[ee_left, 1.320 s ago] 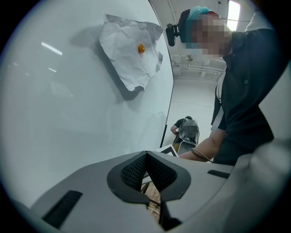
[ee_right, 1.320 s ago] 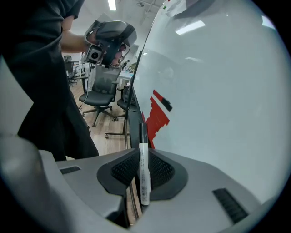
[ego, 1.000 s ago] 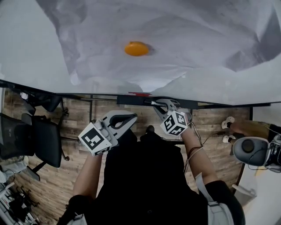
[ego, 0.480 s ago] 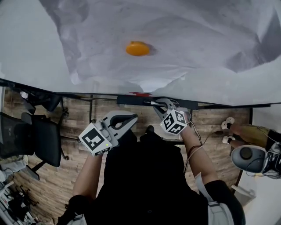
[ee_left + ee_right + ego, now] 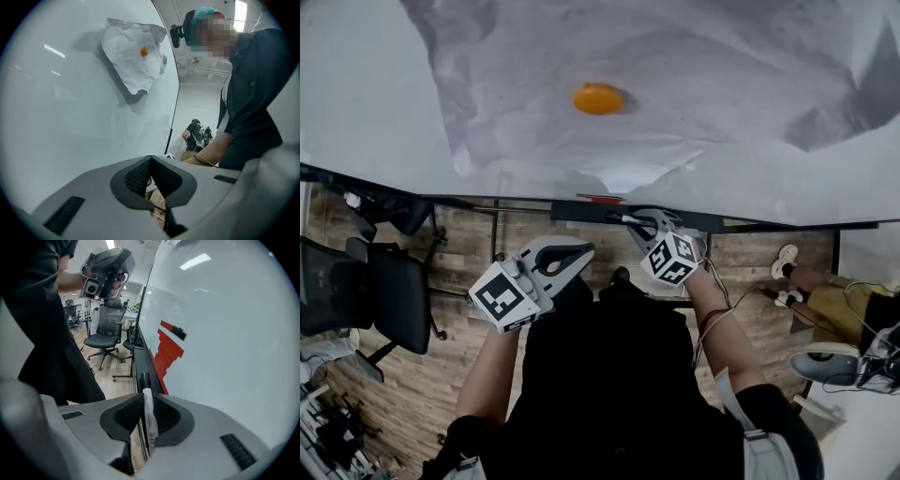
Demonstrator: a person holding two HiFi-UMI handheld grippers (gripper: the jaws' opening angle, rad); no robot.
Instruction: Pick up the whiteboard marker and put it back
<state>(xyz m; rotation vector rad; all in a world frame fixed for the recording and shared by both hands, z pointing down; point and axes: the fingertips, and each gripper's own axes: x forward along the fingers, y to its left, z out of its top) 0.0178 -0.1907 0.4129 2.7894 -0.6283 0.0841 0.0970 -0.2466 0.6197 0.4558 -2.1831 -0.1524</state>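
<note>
The whiteboard marker [image 5: 149, 420], white with a black cap, is pinched between the jaws of my right gripper [image 5: 143, 401]. Its cap points along the black tray [image 5: 139, 355] at the foot of the whiteboard [image 5: 225, 333]. In the head view my right gripper [image 5: 636, 224] sits at the tray [image 5: 572, 214], with the marker's pale tip [image 5: 622, 219] showing. My left gripper [image 5: 577, 253] hangs below the tray, shut with nothing in it. Its own view shows its jaws [image 5: 151, 164] meeting beside the whiteboard [image 5: 70, 117].
A crumpled sheet of paper [image 5: 694, 84] is pinned to the board by an orange magnet [image 5: 599, 98]. A small red object [image 5: 598, 199] lies at the board's lower edge, near red marks [image 5: 166, 352]. Office chairs [image 5: 384, 300] stand on the wooden floor to the left.
Both grippers stay where they were, the right one still holding the marker. Only the head view has shifted slightly, and a person at the far right has moved.
</note>
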